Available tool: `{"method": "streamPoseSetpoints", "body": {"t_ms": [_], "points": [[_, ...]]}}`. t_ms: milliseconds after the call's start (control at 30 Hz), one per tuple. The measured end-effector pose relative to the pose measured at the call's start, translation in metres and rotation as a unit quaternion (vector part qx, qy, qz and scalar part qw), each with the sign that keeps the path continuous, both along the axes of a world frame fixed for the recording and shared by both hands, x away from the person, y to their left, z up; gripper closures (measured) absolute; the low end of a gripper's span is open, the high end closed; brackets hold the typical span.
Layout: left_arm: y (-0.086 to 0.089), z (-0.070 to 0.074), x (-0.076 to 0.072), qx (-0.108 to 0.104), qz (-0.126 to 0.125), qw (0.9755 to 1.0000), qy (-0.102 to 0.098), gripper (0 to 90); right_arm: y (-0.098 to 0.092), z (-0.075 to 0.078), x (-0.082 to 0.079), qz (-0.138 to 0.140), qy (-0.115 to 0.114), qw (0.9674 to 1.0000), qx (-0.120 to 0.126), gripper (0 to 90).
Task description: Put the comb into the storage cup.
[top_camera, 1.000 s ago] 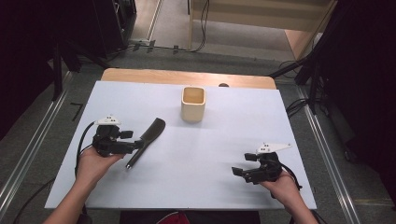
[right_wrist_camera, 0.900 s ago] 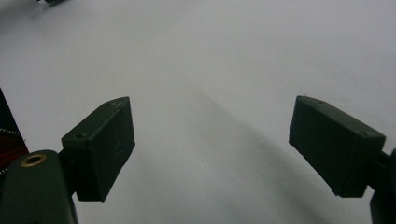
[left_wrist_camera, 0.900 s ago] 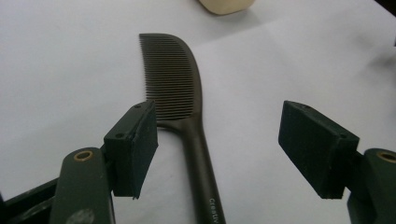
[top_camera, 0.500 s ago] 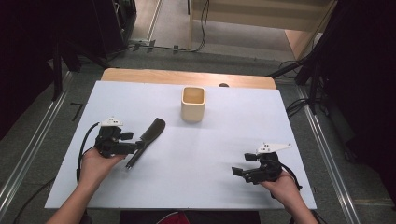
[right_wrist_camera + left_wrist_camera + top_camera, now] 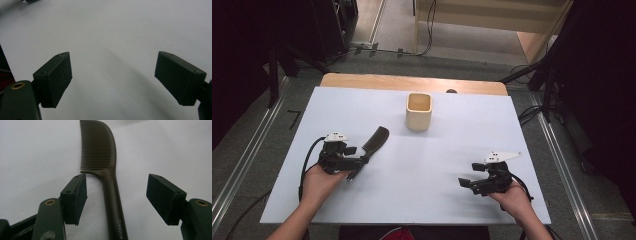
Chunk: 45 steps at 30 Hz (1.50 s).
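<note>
The comb (image 5: 110, 185) has one readable word, "Creative", printed in small pale letters running lengthwise along its dark handle, seen in the left gripper view. The lettering continues past the picture's bottom edge, so anything after that word cannot be read.

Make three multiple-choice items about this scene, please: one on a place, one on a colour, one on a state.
1. Where does the comb's handle lie?
A. between the fingers of the left gripper
B. inside the cup
C. under the right gripper

2. What colour is the cup?
A. red
B. pale beige
C. black

3. How is the right gripper?
A. shut on the comb
B. shut on the cup
C. open, holding nothing

Answers:
1. A: the left gripper view shows the handle between the two pads, with gaps on both sides.
2. B: the high view shows a beige cup standing on the white table.
3. C: its own view shows its pads wide apart over bare table.
</note>
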State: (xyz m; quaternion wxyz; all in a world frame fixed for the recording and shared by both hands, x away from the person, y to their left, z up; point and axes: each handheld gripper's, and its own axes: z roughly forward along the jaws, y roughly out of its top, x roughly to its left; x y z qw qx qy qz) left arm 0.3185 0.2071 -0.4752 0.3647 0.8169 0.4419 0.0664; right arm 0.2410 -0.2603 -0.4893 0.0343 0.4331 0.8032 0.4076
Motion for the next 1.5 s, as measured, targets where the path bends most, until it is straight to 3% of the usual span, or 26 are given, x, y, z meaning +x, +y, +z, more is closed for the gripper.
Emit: {"method": "streamPoseSetpoints", "body": {"t_ms": [200, 400, 800, 933, 1100, 1267, 1367, 1500], "points": [[-0.001, -0.005, -0.004, 0.009, -0.003, 0.9999, 0.011, 34.3, 0.001, 0.0, 0.001, 0.001, -0.002, 1.0, 0.001, 12.6], [0.002, -0.009, -0.012, 0.027, 0.001, 0.9996, 0.01, 34.3, 0.001, 0.001, 0.002, 0.003, -0.002, 1.0, 0.0, 12.6], [0.008, -0.013, -0.022, 0.04, 0.01, 0.999, 0.017, 35.6, 0.005, 0.001, 0.009, 0.011, -0.005, 0.9999, -0.001, 12.6], [0.007, -0.015, -0.025, 0.045, 0.01, 0.9989, 0.006, 38.4, 0.008, 0.002, 0.011, 0.016, -0.006, 0.9999, 0.0, 12.7], [0.005, -0.019, -0.032, 0.054, 0.014, 0.9982, -0.022, 44.6, 0.009, 0.002, 0.012, 0.02, -0.007, 0.9998, -0.001, 12.7], [-0.001, -0.023, -0.039, 0.091, 0.014, 0.9941, -0.058, 49.0, 0.01, 0.002, 0.013, 0.018, -0.006, 0.9998, 0.0, 12.7], [-0.002, -0.025, -0.041, 0.086, 0.031, 0.9937, -0.065, 53.4, 0.01, 0.002, 0.013, 0.019, -0.007, 0.9998, -0.001, 12.7], [-0.005, -0.024, -0.043, 0.102, 0.033, 0.9917, -0.072, 56.5, 0.01, 0.001, 0.013, 0.019, -0.005, 0.9998, -0.003, 12.6]]}}
